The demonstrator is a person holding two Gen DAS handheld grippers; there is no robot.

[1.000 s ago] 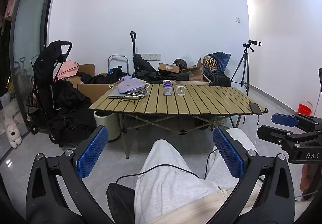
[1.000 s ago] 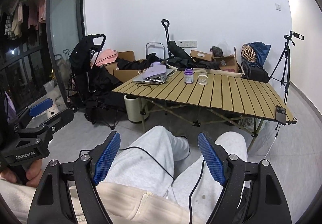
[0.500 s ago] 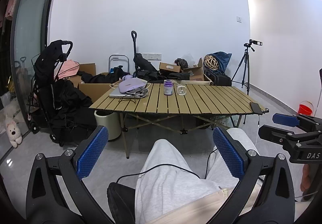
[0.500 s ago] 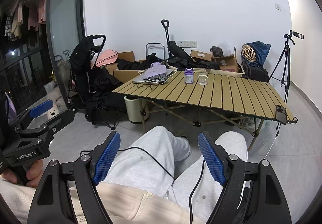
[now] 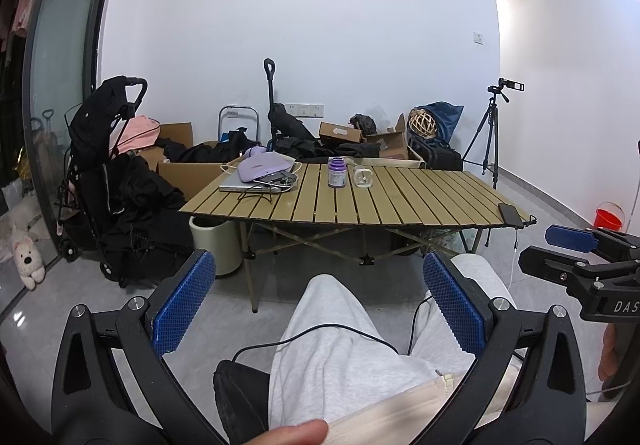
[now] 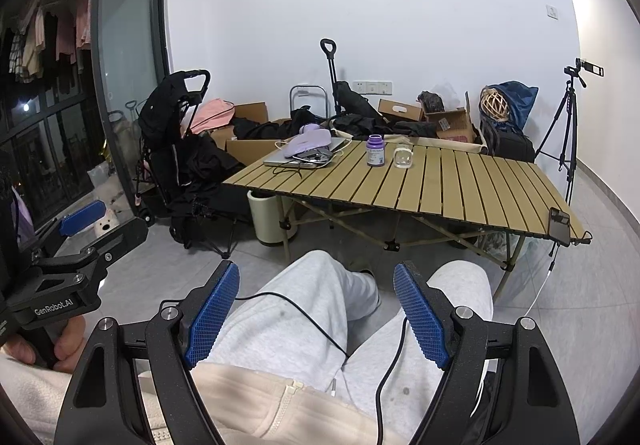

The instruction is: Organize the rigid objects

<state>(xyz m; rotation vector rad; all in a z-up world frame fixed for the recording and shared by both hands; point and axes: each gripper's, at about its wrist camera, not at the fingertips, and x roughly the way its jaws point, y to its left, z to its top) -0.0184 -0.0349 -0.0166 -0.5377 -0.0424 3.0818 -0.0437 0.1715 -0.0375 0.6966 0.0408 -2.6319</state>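
A purple-capped bottle and a small clear glass mug stand side by side at the far middle of a slatted wooden table; they also show in the right wrist view, bottle and mug. My left gripper is open and empty, held over the person's lap well short of the table. My right gripper is open and empty, also over the lap.
A laptop with a lilac pouch and cables lies at the table's far left. A phone lies at the right edge. A stroller, boxes, a white bin, a tripod and a red bucket surround the table.
Both views have shifted only slightly; the grippers stay open over the lap. A fingertip now shows at the bottom of the left wrist view.
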